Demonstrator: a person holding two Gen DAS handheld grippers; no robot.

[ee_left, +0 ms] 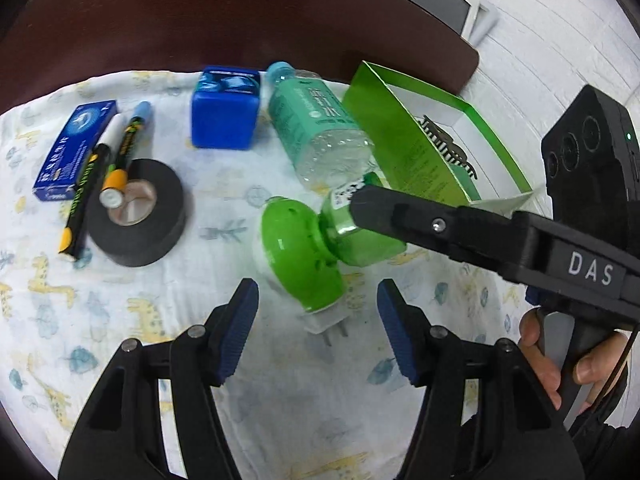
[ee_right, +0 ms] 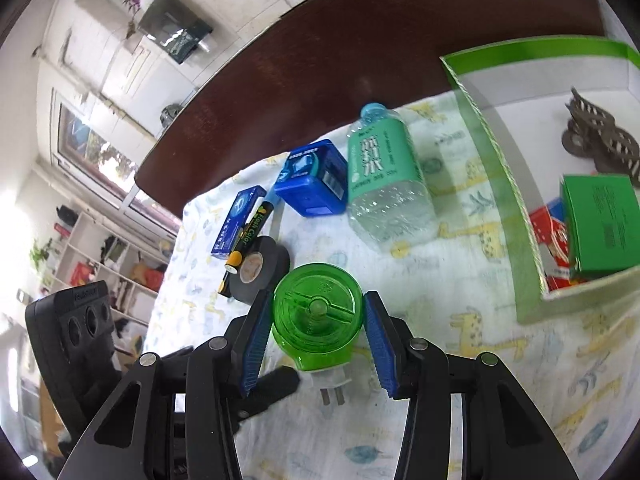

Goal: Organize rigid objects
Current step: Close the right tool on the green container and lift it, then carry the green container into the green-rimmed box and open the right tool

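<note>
Dark brown worktop (ee_left: 200, 28), with a white cloth (ee_left: 224, 184) printed in giraffes and leaves spread over it; white brick wall and a window behind.

Your right tool (ee_right: 316, 320) is clamped on the green plug-in device (ee_right: 318, 312). In the right wrist view both blue pads (ee_right: 256, 340) press the sides of its translucent green bottle, one each side. The device's white plug with two metal prongs (ee_left: 332, 326) points back toward you. From the left wrist view the device looks tilted, with its round green head (ee_left: 296, 248) low over the cloth; whether it touches the cloth you cannot tell.

Your left tool (ee_left: 318, 312) hangs just short of the device, its two halves standing apart and gripping nothing; the plug end lies between the tips, untouched.

Green-rimmed cardboard box (ee_right: 500, 200) sits at the right, open on top. Inside it: a green carton (ee_right: 600, 224), red packaging (ee_right: 548, 232) under that, and a dark patterned hair clip (ee_right: 600, 140) toward the back.

Loose on the cloth:
- clear water bottle with a teal label (ee_right: 380, 168), lying on its side just beside the box
- blue square case (ee_right: 316, 180), next to the bottle
- small blue carton (ee_right: 238, 224) at the far left
- two markers (ee_left: 108, 152) lying side by side, against the blue carton
- roll of black tape (ee_left: 138, 216), lying flat, with a battery (ee_left: 114, 188) resting on its rim

Fingers of your right hand (ee_left: 560, 364) show around that tool's handle.
</note>
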